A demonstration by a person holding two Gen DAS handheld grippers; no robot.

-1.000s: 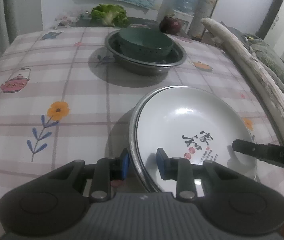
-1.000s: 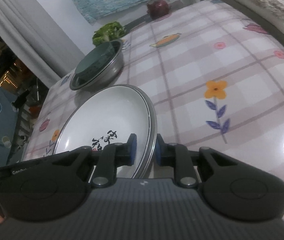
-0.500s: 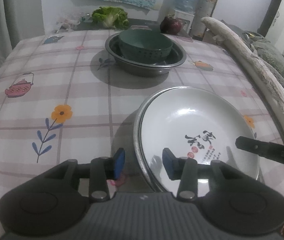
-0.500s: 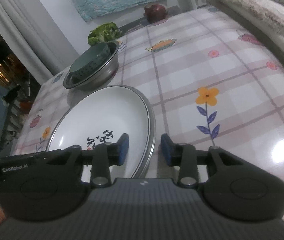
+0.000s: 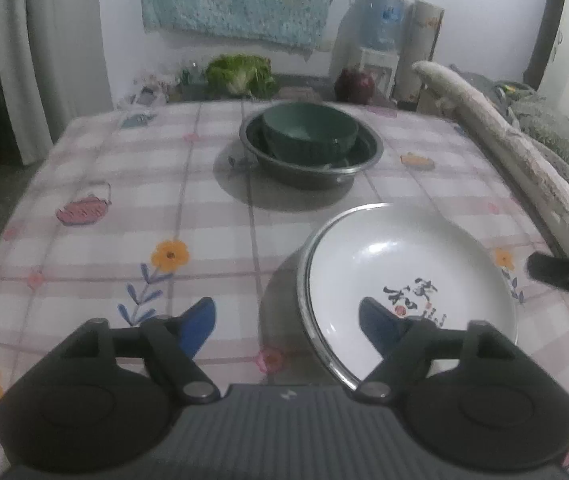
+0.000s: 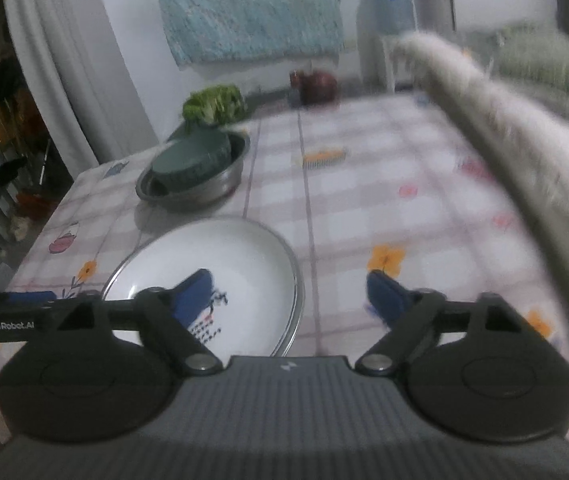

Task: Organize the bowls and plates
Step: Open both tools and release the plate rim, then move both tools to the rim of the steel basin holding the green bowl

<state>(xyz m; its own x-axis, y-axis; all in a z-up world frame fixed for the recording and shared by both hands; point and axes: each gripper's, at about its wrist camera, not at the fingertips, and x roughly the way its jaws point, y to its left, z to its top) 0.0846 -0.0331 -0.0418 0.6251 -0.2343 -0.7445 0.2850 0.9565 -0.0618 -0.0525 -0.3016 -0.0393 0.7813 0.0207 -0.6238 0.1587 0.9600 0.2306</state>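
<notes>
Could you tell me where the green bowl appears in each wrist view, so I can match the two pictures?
Left wrist: the green bowl sits upper centre, nested in the metal basin.
Right wrist: the green bowl sits upper left, tilted by the lens, in the same basin.
Shared landmark: the white plate with black calligraphy, nearer the cameras.

Bare tablecloth left of white plate; metal basin blocks beyond.

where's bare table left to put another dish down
Free: the tablecloth left of the white plate and metal basin; also the patch right of the plate, up to the blanket-covered edge. Tightest between plate and basin, which holds the green bowl.
</notes>
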